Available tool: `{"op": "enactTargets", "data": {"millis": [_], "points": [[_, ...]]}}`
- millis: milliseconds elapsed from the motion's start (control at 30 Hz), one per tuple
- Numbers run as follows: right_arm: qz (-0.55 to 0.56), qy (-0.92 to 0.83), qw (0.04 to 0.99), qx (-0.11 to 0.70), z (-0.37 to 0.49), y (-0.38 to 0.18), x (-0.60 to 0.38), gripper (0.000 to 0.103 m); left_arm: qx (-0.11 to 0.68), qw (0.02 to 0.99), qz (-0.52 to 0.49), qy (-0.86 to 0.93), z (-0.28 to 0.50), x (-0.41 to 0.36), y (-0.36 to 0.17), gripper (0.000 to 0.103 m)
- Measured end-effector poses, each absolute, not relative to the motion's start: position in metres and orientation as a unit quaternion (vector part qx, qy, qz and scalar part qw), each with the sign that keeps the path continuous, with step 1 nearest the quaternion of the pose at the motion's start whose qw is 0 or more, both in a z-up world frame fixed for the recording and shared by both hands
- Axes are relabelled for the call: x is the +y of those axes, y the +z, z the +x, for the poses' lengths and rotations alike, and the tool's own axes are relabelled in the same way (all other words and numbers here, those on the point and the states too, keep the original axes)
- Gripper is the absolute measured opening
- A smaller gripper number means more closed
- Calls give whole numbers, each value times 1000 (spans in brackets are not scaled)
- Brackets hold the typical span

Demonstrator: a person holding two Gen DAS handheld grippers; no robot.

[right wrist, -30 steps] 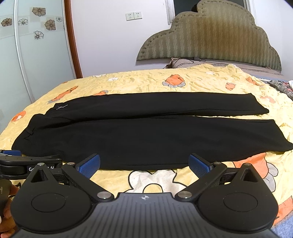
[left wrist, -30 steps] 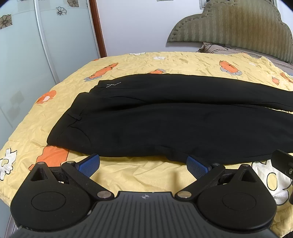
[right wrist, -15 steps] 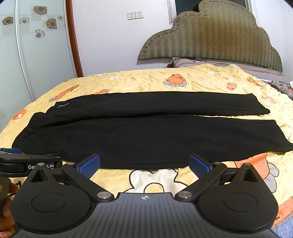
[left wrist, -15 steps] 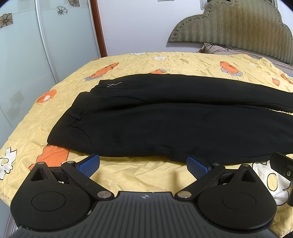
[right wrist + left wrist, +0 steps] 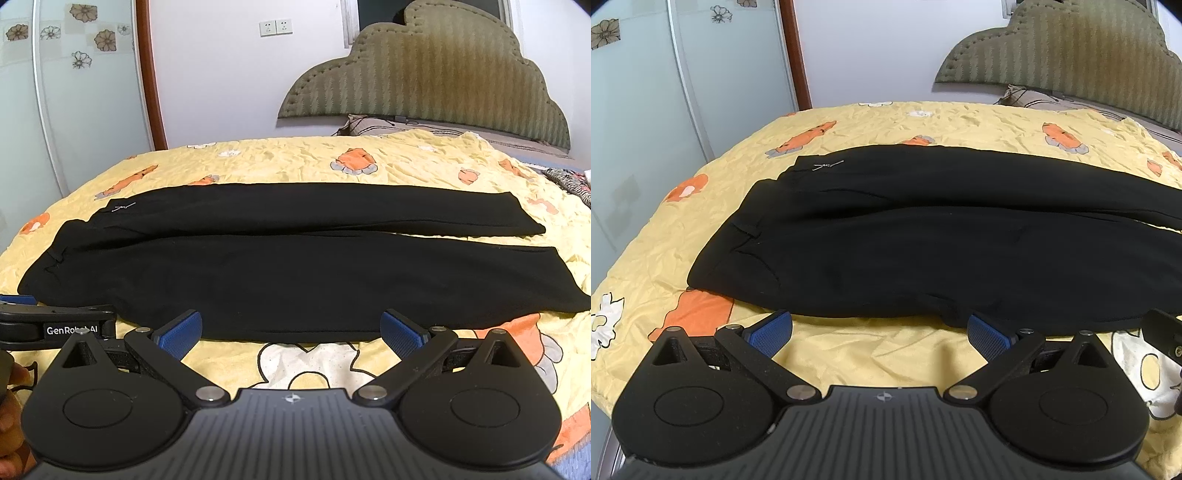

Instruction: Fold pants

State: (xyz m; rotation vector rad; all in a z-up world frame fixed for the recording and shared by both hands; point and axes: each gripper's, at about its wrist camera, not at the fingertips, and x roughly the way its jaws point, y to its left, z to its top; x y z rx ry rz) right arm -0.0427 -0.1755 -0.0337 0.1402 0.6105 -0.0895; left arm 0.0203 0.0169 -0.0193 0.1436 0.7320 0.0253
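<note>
Black pants [image 5: 280,258] are laid flat, unfolded, on the yellow bedspread [image 5: 303,162]; left gripper [image 5: 879,336] and right gripper [image 5: 291,332] are held spread, empty, at their near edge. Every fold is judged outstanding.

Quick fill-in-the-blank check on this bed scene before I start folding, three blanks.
1. The pants spread across the yellow bedspread are ______ in colour.
2. Both the left tongs and the right tongs are ______, gripping nothing.
3. In the right wrist view, the waistband lies toward the ______ side of the picture.

Missing words: black; open; left
</note>
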Motion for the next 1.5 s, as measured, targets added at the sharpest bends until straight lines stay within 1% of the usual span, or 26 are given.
{"op": "enactTargets", "data": {"millis": [133,267,400,533,667,733,867,967,1033,1067,1100,1133,1167,1200,1233,1267,1300,1333,1500], "points": [[51,-27,954,295,-34,-32,-173,103,359,931,69,15,28,23,-20,103],[21,35,964,261,-15,-21,-173,103,358,931,68,18,41,31,-16,103],[0,102,966,237,28,-1,-173,103,360,932,30,19,65,56,-1,103],[9,201,946,253,109,11,-177,103,358,933,10,31,98,83,19,103],[12,249,914,320,214,2,-172,103,354,933,10,64,135,108,33,103],[-10,271,899,343,263,-7,-165,103,356,931,6,76,152,118,36,103],[-67,288,887,356,331,-25,-144,102,371,925,-7,87,185,132,37,103],[-95,331,860,376,373,-41,-123,93,379,921,-16,85,208,139,38,103],[-112,349,846,387,392,-49,-111,80,379,921,-20,85,224,142,40,103],[-116,359,837,396,402,-55,-107,77,381,920,-21,86,233,141,40,103],[-121,364,831,404,410,-60,-103,69,384,919,-23,84,240,141,40,103],[-126,366,825,412,416,-64,-100,59,392,916,-28,76,252,140,39,103],[-129,369,818,421,420,-67,-97,55,401,913,-37,66,263,139,38,103],[-126,379,816,417,421,-68,-97,48,409,910,-45,58,272,140,36,103],[-125,388,814,415,421,-66,-98,30,423,903,-61,46,286,140,34,103],[-132,388,817,406,416,-63,-98,25,433,898,-73,40,297,139,32,103],[-146,385,822,394,410,-60,-97,16,446,890,-93,31,312,140,29,102],[-162,380,827,382,404,-57,-95,11,457,882,-113,24,324,141,26,102],[-302,366,834,282,338,-47,-73,8,527,807,-266,-22,379,157,-5,101]]}}
